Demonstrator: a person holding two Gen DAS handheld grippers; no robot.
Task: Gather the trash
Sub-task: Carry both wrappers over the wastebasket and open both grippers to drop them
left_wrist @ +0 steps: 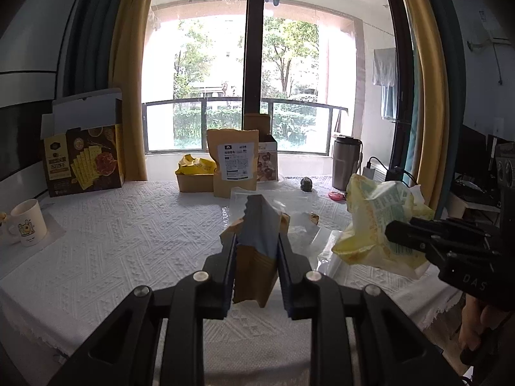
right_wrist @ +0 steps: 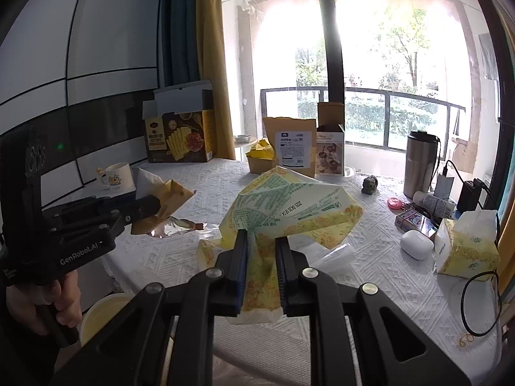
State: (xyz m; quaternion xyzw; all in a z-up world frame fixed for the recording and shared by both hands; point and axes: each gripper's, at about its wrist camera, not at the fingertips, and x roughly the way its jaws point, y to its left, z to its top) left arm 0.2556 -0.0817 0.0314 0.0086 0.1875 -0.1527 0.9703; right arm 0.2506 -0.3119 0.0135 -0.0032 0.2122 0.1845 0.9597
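The table (left_wrist: 122, 225) under its white cloth carries a cracker box (left_wrist: 84, 157), a kraft pouch (left_wrist: 232, 167) and a steel tumbler (right_wrist: 420, 164) along the far edge. Above it, the right tongs (right_wrist: 261, 241) pinch a yellow wrapper (right_wrist: 289, 206); the left tongs (left_wrist: 257, 241) clamp a brown packet (left_wrist: 259, 225). Clear film (left_wrist: 302, 222) lies below.

Left wrist cam sits low behind its own fingers (left_wrist: 231, 251), looking across the table (left_wrist: 128, 241) at the balcony window (left_wrist: 225, 80), close up. Right wrist cam: same setup, further right, facing the same window (right_wrist: 402, 64). Shared: cracker box (left_wrist: 83, 157) (right_wrist: 180, 138), mug (left_wrist: 29, 222) (right_wrist: 117, 175), steel tumbler (left_wrist: 346, 160) (right_wrist: 420, 164). Each view catches the other gripper at its edge.
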